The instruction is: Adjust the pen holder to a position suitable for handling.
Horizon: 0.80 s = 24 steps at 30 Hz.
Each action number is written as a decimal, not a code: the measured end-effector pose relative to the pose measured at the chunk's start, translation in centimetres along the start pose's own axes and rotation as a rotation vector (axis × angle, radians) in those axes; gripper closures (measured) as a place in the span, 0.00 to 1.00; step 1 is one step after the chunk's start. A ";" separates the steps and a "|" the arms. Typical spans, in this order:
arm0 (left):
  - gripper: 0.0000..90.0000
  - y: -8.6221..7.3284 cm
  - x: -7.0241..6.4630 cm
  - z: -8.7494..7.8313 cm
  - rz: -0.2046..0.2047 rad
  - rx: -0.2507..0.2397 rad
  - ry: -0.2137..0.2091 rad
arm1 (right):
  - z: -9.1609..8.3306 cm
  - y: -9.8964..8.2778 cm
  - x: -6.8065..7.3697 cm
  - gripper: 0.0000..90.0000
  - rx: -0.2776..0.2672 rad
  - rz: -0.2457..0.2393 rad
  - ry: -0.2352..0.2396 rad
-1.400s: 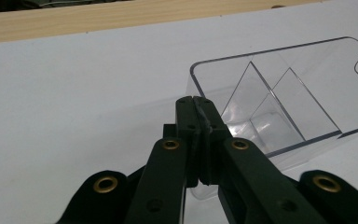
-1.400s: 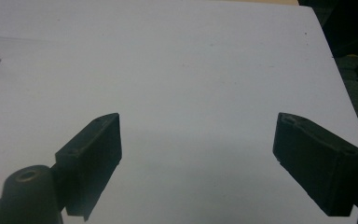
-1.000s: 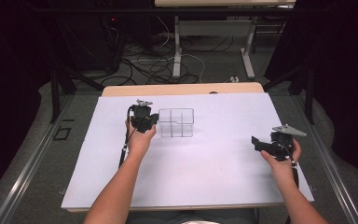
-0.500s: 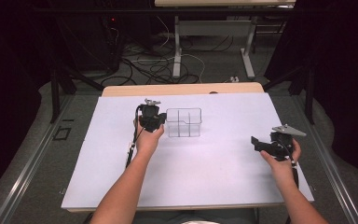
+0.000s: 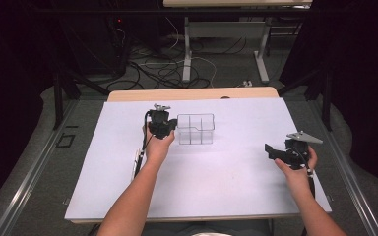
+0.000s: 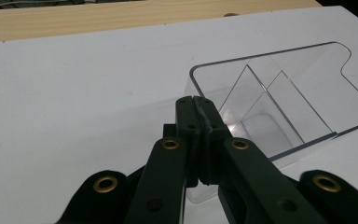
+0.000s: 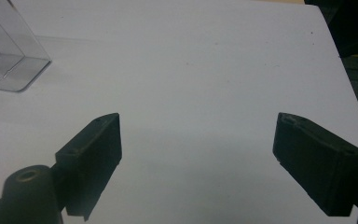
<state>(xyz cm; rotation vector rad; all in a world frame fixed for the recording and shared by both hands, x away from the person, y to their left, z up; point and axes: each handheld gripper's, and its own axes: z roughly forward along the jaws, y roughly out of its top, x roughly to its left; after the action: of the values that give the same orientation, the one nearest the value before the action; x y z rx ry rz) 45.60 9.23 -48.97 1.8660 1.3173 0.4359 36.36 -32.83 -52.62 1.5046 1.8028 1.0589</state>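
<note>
— Two grippers are out on the white sheet (image 5: 128, 196) in the high view. How far along does the work look?
— Early, I'd say. From above, the left gripper (image 5: 169, 129) sits against the left wall of the clear divided box (image 5: 195, 129), which stands upright toward the back of the sheet. The right gripper (image 5: 271, 151) hangs well apart, near the right edge, holding nothing.
— And the left gripper view?
— The left gripper (image 6: 200, 106) has its jaws pressed together on the near wall of the clear divided box (image 6: 279, 88), so the grip is made. The compartments look empty. Whether the box is off the sheet, I cannot tell.
— What about the right gripper view?
— There the right gripper (image 7: 198, 140) shows its jaws spread wide over bare sheet, with a corner of the clear divided box (image 7: 7, 51) far off at the upper left.
— So what's left?
— Grasp done; I judge that moving or placing the box remains, and the right side has no part yet.
</note>
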 end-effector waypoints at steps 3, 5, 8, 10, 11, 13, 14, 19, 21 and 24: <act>0.99 0.0 0.3 -0.5 0.006 0.000 0.002 | -0.1 0.0 -0.1 0.17 -0.001 0.003 -0.001; 0.97 0.0 0.5 -1.0 -0.007 -0.003 -0.010 | -0.1 0.0 -0.1 0.17 0.001 0.010 -0.002; 0.94 -0.1 0.9 -1.6 -0.015 -0.014 -0.025 | -0.1 -0.1 -0.3 0.17 0.001 0.011 -0.006; 0.91 -0.1 1.0 -2.1 -0.017 -0.017 -0.032 | -0.1 -0.1 -0.2 0.17 0.003 0.012 -0.005; 0.88 -0.1 1.0 -2.1 -0.017 -0.017 -0.032 | -0.1 -0.1 -0.2 0.17 0.003 0.012 -0.005; 0.84 -0.3 1.1 -2.7 -0.029 -0.023 -0.047 | -0.1 -0.1 -0.1 0.17 0.001 0.011 -0.004; 0.82 -0.3 1.1 -2.7 -0.029 -0.023 -0.047 | -0.1 -0.1 -0.1 0.17 0.001 0.008 -0.006; 0.75 -0.8 1.8 -4.0 -0.058 -0.025 -0.065 | 0.0 -0.1 0.0 0.17 0.003 0.006 -0.002; 0.75 -0.9 1.9 -4.3 -0.058 -0.022 -0.068 | 0.0 -0.1 0.0 0.17 0.004 0.007 -0.003; 0.72 -1.2 2.4 -4.9 -0.063 -0.026 -0.072 | 0.0 -0.1 0.0 0.17 0.005 0.008 -0.004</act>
<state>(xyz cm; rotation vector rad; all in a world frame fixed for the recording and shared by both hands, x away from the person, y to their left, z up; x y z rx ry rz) 42.55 13.54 -47.22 1.7976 1.3123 0.3483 36.30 -32.86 -52.71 1.5172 1.7991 1.0550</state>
